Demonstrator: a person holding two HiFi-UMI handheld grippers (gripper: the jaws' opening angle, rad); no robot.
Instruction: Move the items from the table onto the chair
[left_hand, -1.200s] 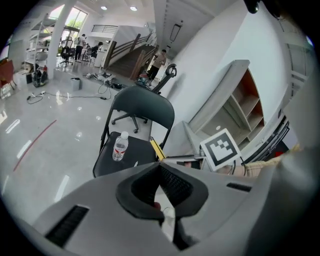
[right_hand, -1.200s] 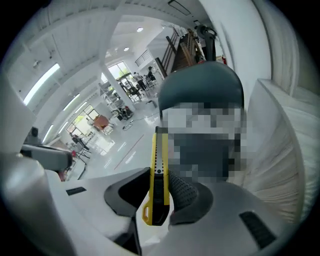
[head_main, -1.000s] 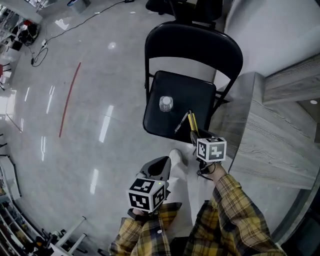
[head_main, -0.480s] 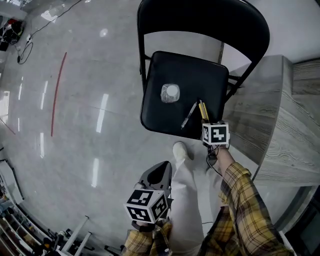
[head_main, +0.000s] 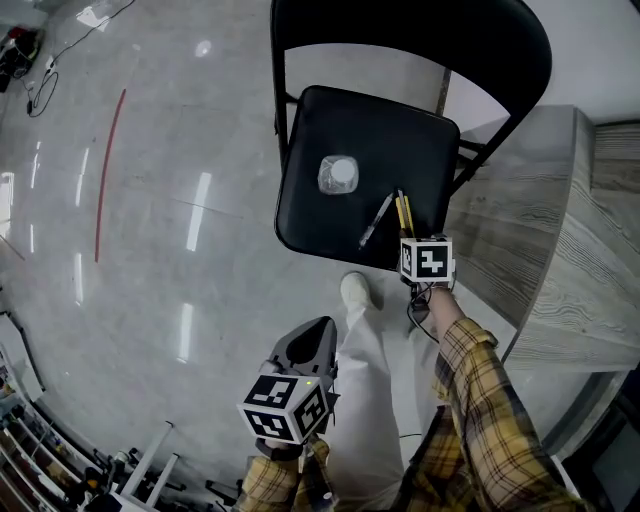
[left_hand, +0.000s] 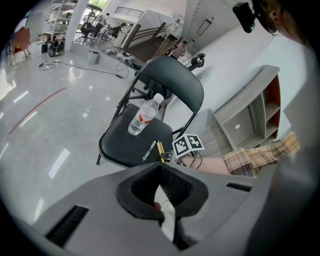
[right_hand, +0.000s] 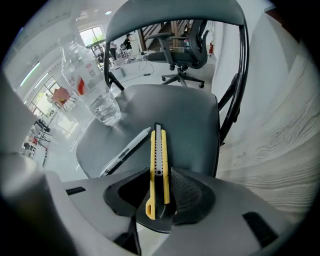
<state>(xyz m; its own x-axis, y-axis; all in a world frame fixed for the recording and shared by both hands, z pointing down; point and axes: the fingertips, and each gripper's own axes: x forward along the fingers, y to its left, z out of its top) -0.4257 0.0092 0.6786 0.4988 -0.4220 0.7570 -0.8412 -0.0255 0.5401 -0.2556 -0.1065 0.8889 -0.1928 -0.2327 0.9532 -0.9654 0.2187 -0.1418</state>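
Right gripper lowered, yellow knife seemingly gripped

No words or numbers are legible. The clear plastic water bottle on the black folding chair wears a red and white label, its print too small to read. The marker cube on my right tongs shows only black-and-white squares.
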